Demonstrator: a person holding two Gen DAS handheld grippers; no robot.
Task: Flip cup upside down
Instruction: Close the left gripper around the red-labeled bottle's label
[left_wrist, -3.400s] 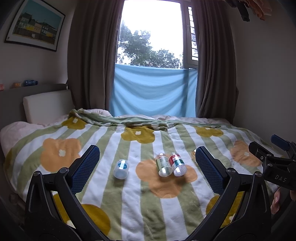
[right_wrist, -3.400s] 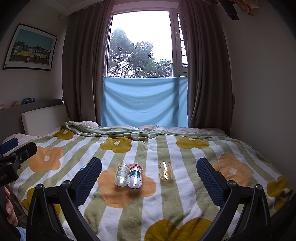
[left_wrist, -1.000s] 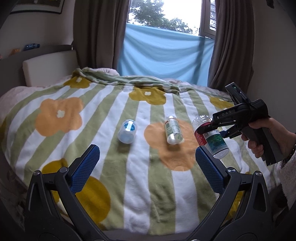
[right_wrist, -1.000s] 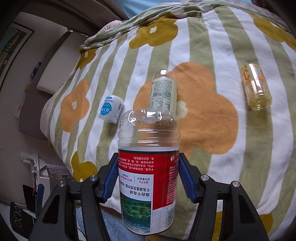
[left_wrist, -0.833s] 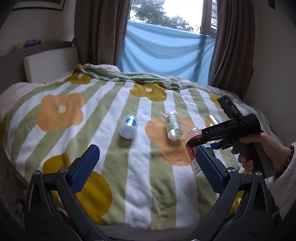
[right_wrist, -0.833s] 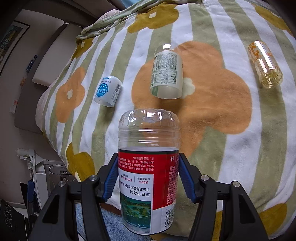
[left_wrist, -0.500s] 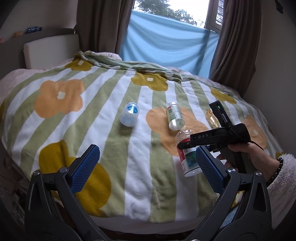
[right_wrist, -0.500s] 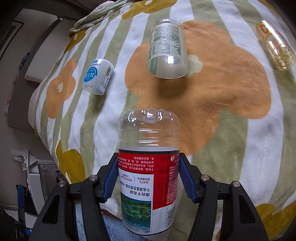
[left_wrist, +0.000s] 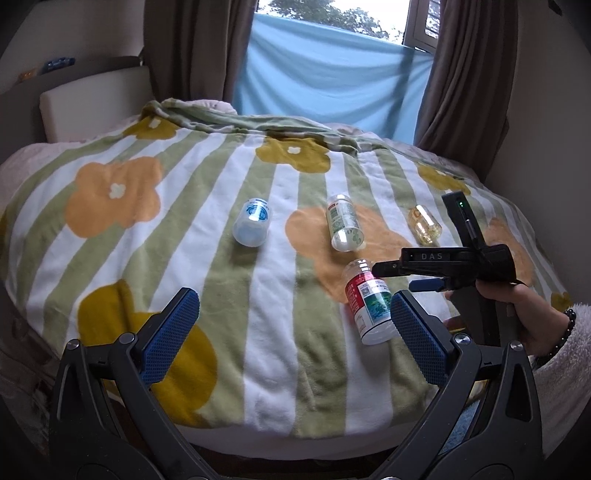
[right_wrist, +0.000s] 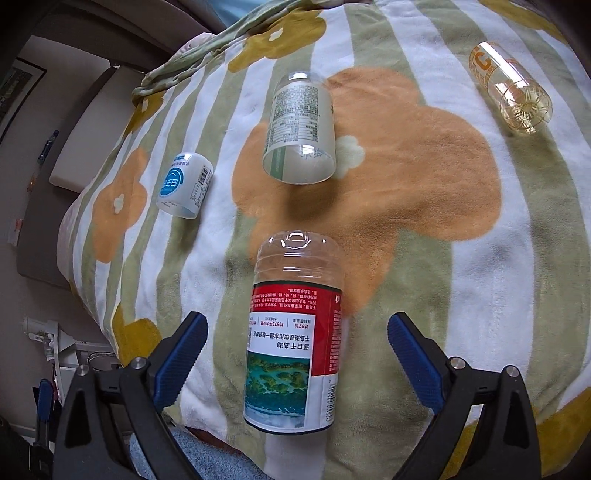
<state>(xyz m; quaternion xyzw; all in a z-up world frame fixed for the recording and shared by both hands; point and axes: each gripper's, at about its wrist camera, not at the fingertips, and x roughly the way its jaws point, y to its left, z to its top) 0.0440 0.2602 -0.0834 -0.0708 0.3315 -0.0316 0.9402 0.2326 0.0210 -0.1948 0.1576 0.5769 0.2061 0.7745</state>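
Note:
A clear plastic cup with a red and green label (right_wrist: 295, 332) stands on the striped flower blanket (right_wrist: 461, 229) near its front edge, closed base up and open rim down. My right gripper (right_wrist: 297, 321) is open around it, and both blue pads are apart from its sides. In the left wrist view the same cup (left_wrist: 367, 302) leans slightly, and the right gripper (left_wrist: 393, 277), held by a hand (left_wrist: 517, 306), sits at its right. My left gripper (left_wrist: 293, 299) is open and empty above the bed's near edge.
Three more cups lie on their sides farther back: a green-labelled one (right_wrist: 301, 129), a white one with a blue logo (right_wrist: 184, 190) at the left, and a yellow clear one (right_wrist: 509, 86) at the right. The blanket drops off at the near edge.
The right gripper carried the red-labelled cup down to the blanket and then opened. The cup now stands free between its fingers. The left gripper stayed open and empty.

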